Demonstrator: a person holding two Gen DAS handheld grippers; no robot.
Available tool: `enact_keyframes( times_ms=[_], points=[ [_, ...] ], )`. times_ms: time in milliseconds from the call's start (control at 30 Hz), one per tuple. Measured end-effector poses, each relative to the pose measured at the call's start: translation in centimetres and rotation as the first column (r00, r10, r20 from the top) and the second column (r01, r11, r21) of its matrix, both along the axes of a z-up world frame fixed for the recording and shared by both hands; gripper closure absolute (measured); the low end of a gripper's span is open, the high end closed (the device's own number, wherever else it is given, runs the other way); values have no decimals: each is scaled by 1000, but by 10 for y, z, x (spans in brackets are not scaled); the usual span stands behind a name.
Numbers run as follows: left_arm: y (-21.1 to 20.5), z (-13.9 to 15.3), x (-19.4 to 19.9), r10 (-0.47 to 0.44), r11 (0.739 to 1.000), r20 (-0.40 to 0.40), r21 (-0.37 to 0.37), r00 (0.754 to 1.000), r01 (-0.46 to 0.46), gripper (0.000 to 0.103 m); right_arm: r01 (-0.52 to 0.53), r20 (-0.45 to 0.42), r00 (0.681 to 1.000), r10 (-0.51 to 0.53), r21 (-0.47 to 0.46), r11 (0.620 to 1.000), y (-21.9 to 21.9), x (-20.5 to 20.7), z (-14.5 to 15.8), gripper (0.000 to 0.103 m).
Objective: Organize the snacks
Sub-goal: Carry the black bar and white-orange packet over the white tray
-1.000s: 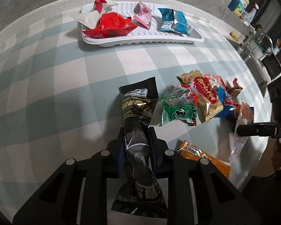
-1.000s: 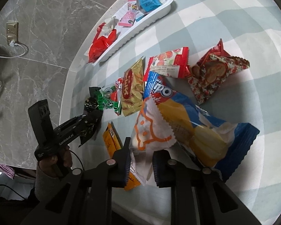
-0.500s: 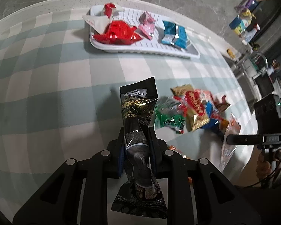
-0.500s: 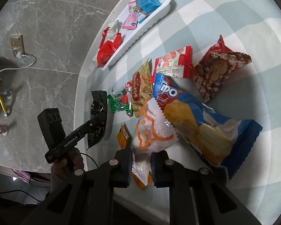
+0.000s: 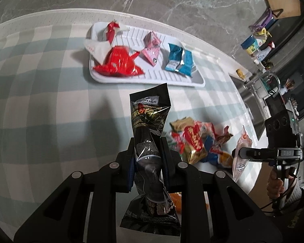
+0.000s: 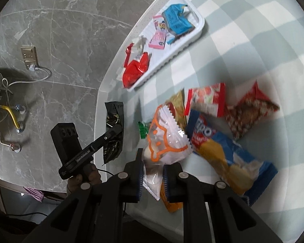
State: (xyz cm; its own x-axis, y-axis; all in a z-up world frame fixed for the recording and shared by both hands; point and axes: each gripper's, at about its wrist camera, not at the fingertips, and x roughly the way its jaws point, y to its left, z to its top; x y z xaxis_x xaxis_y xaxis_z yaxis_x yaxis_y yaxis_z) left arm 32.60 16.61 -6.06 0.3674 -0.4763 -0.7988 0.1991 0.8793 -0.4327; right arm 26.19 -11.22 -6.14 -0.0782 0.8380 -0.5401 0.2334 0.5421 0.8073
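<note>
My left gripper [image 5: 147,147] is shut on a black snack packet [image 5: 149,125] and holds it upright above the checked tablecloth. It also shows in the right wrist view [image 6: 113,129]. My right gripper [image 6: 152,166] is shut on a clear packet with orange print [image 6: 164,139], lifted over the snack pile; it shows in the left wrist view [image 5: 241,156]. A white tray [image 5: 198,79] at the far edge holds a red packet [image 5: 117,62], a pink packet [image 5: 152,50] and blue packets [image 5: 180,58].
A loose pile of snacks lies on the table: a gold and red packet [image 5: 194,143], a blue Tipo packet [image 6: 222,151], a red patterned packet [image 6: 249,111], a green packet [image 6: 142,127], an orange one [image 6: 170,200]. The table edge and a sink [image 5: 251,93] lie to the right.
Both grippers have lifted higher with their packets. The left one has moved towards the tray with the black packet. The right one has raised the clear packet off the pile.
</note>
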Motion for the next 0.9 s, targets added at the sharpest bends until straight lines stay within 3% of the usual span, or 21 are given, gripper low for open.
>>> enact_keyframes(
  times_ms=[600,900],
  points=[
    [-10,36,85,-13,1000,65,-25,998,14,84,-44,67,997,47,-42,998,5,85,3,86],
    [-17,36,130,-19,999,68,-31,998,21,84,-86,98,991,93,-72,994,18,131,-6,86]
  ],
)
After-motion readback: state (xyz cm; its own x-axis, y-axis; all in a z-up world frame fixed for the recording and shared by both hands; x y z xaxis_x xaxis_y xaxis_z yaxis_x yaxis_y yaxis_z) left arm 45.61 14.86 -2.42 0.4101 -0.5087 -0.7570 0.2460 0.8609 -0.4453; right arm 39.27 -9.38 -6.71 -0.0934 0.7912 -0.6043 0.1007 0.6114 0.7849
